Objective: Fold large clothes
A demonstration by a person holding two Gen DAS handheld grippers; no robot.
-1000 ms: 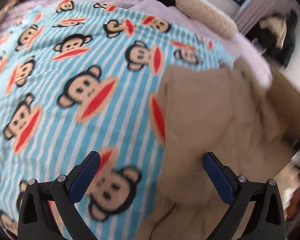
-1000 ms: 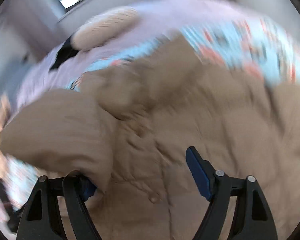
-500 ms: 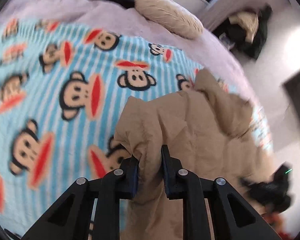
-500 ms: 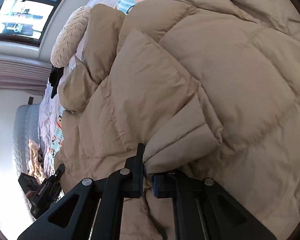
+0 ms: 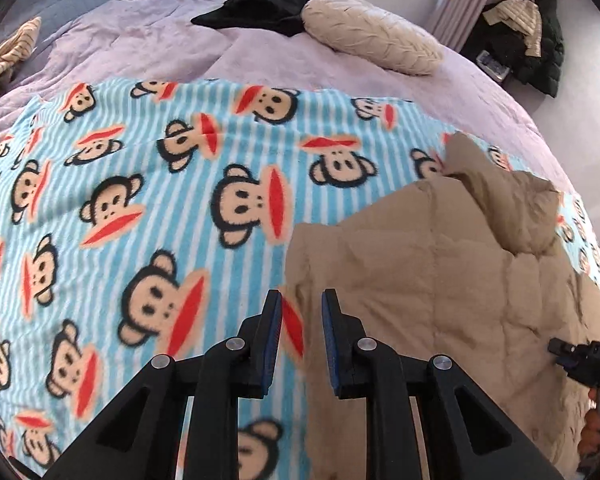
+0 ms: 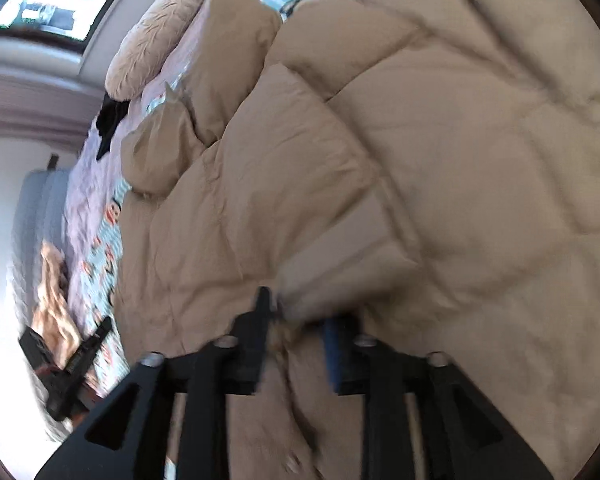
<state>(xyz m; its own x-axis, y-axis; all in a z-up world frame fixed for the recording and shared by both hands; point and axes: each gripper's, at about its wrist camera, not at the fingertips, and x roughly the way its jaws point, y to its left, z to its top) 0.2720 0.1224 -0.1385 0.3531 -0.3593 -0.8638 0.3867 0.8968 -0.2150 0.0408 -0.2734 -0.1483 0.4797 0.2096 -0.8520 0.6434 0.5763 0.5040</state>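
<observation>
Left wrist view: we see the left tool (image 5: 300,336) with a narrow gap between its blue pads, nothing gripped; through the gap show the monkey-print blanket (image 5: 140,200) and the near edge of the tan puffer coat (image 5: 440,300). The coat lies on the blanket in the lower right of the frame, its right side cut off by the lens rim. Far right edge: the right tool (image 5: 584,356), only partly visible.

Right wrist view, motion-blurred: the right tool (image 6: 296,320) stands slightly apart, with a coat (image 6: 420,140) cuff between the fingers. We cannot tell whether the pads touch the cuff. The coat fills most of the frame. Lower left: the left tool (image 6: 76,364), blurred.

Upper part of the left view: cream pillow (image 5: 372,40), black garment (image 5: 260,10).
</observation>
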